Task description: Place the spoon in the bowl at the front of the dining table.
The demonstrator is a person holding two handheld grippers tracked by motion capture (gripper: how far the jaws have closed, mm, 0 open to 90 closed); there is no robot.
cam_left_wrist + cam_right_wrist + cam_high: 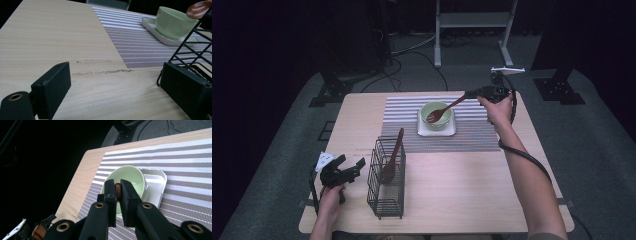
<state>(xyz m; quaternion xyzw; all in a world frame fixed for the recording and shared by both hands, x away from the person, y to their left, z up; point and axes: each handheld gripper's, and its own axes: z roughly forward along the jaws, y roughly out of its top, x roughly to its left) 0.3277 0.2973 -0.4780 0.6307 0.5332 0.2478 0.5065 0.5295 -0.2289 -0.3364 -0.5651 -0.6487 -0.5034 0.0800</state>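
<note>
From the high view we see the right gripper point(469, 93) at the far right of the counter point(462, 195), clamped on the handle end of a wooden spoon point(443, 110) whose head dips into the green bowl point(436, 115); holding it far back keeps the hand clear of the bowl. The bowl sits on a white tray point(436, 131) over a striped placemat point(437, 120). The left gripper point(352, 167) waits near left, just beside a wire rack point(387, 177) holding another spoon point(392, 160).

In the left gripper view its jaws stand wide apart, empty, the rack point(192, 47) at right.

In the right gripper view the jaws pinch the brown handle point(118, 191), the bowl point(130, 176) directly beyond.
</note>
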